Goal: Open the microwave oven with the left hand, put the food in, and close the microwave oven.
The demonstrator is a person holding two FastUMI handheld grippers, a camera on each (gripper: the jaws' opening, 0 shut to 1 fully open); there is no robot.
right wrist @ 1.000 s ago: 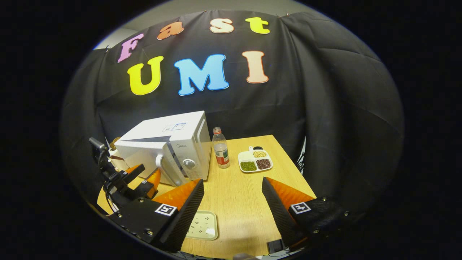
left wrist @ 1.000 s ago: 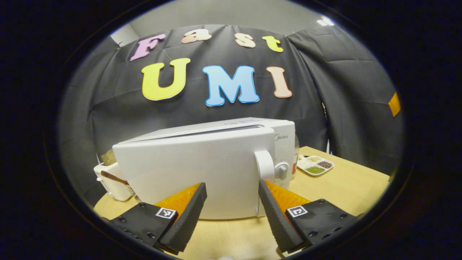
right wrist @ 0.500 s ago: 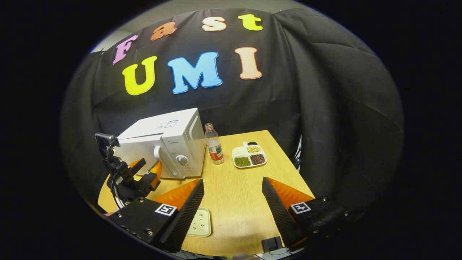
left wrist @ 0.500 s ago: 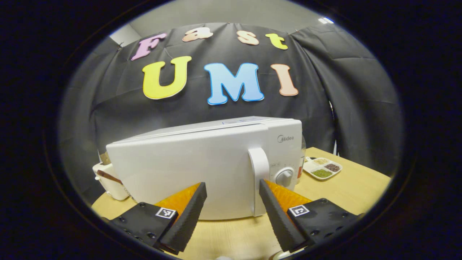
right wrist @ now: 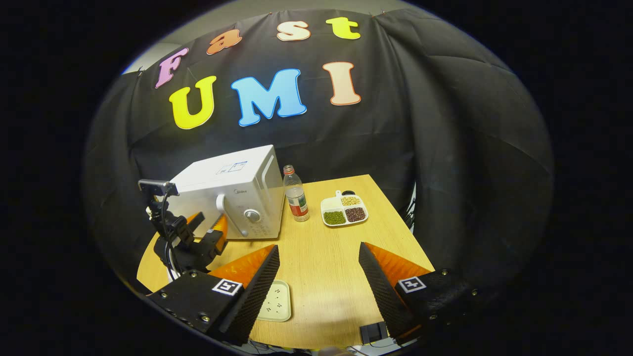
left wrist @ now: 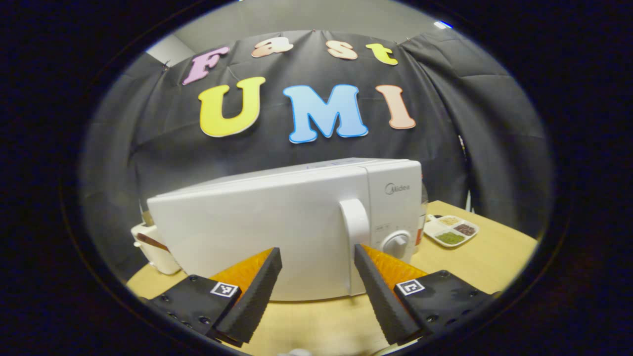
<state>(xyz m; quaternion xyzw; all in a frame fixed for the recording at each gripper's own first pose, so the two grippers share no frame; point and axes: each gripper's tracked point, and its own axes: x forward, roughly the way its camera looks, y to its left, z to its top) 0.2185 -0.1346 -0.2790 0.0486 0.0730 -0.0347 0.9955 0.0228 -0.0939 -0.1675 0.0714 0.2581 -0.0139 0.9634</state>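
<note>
Wooden table (right wrist: 326, 257): a closed microwave (left wrist: 277, 227) is being faced by the left gripper (left wrist: 316, 257), jaws apart. The right gripper (right wrist: 319, 254) is being held spread, empty.

Bare table (right wrist: 326, 267) before microwave (right wrist: 232, 198), bottle (right wrist: 296, 200)

Black cloth (right wrist: 435, 128) hangs in loose folds as the booth's wall, wrapping round the back and the right side; above its top edge a pale plain wall (left wrist: 306, 17) shows, with a bright ceiling light (left wrist: 442, 23) at the upper right; a lighter strip of wall (right wrist: 141, 59) shows past the cloth's upper left corner; below stands a light wood-grain bench (right wrist: 326, 262), its far right corner close against the cloth
</note>
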